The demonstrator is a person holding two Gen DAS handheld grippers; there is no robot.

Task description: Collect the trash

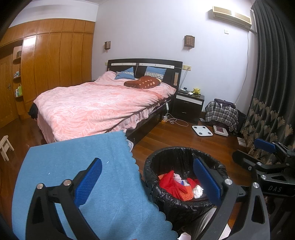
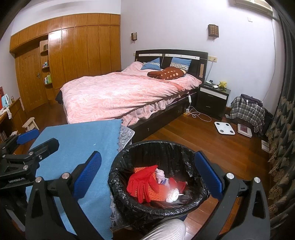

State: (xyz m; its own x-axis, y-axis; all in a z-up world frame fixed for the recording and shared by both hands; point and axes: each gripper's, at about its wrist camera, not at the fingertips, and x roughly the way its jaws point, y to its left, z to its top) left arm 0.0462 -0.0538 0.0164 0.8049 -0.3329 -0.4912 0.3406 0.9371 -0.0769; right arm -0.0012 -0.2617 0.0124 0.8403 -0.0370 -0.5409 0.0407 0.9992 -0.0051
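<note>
Presently, both left tongs [image 1: 147, 182] and right tongs [image 2: 149, 177] gape empty above the bin [image 2: 147, 145]. Bin upright, mouth upward, touching the blue bench [image 2: 77, 140]; open floor [image 2: 212, 147] beyond.

Home bedroom. Double bed [image 2: 119, 92] with pink quilt and pillows against a dark headboard [image 2: 171, 59], nightstand [image 2: 212, 99] beside it, full-height wooden wardrobe [image 2: 83, 49] along the far wall. Also wood floor [image 2: 202, 140], dark patterned curtain [image 1: 267, 92], wall lamps, AC unit [image 1: 231, 15] up high, bathroom scale [image 2: 224, 128] on the floor.
</note>
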